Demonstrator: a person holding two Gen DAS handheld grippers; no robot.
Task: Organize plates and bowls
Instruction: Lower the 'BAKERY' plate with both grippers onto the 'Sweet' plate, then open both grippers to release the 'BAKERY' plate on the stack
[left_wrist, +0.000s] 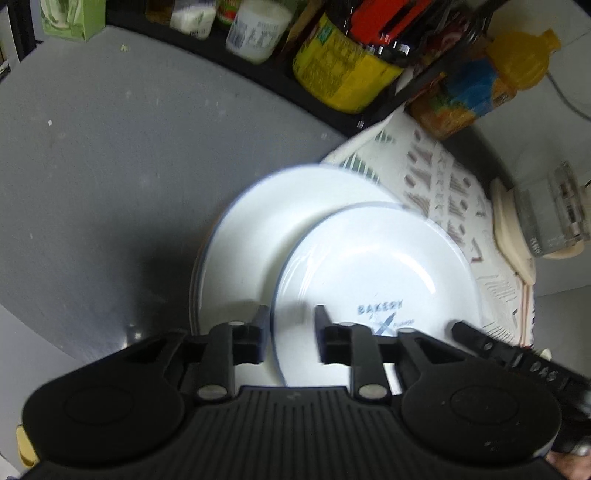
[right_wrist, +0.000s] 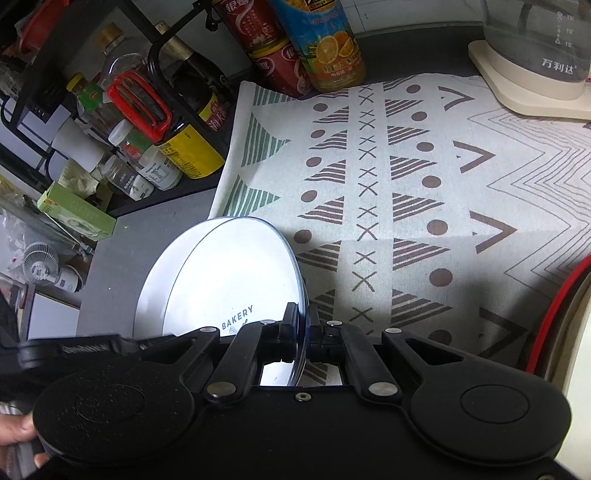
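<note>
A small white plate marked BAKERY (left_wrist: 373, 273) (right_wrist: 236, 284) is held over a larger white plate (left_wrist: 266, 218) (right_wrist: 155, 288) that lies on the grey counter. My right gripper (right_wrist: 303, 326) is shut on the small plate's right rim and holds it tilted. Its black body shows at the lower right of the left wrist view (left_wrist: 517, 356). My left gripper (left_wrist: 291, 314) is open, its fingers on either side of the small plate's near rim, not closed on it.
A patterned cloth (right_wrist: 406, 184) covers the counter to the right. A black rack of bottles and jars (right_wrist: 147, 122) stands at the back left. An orange juice bottle (right_wrist: 325, 48) and a kettle base (right_wrist: 524, 85) stand at the back. A red-rimmed object (right_wrist: 554, 314) is at the right edge.
</note>
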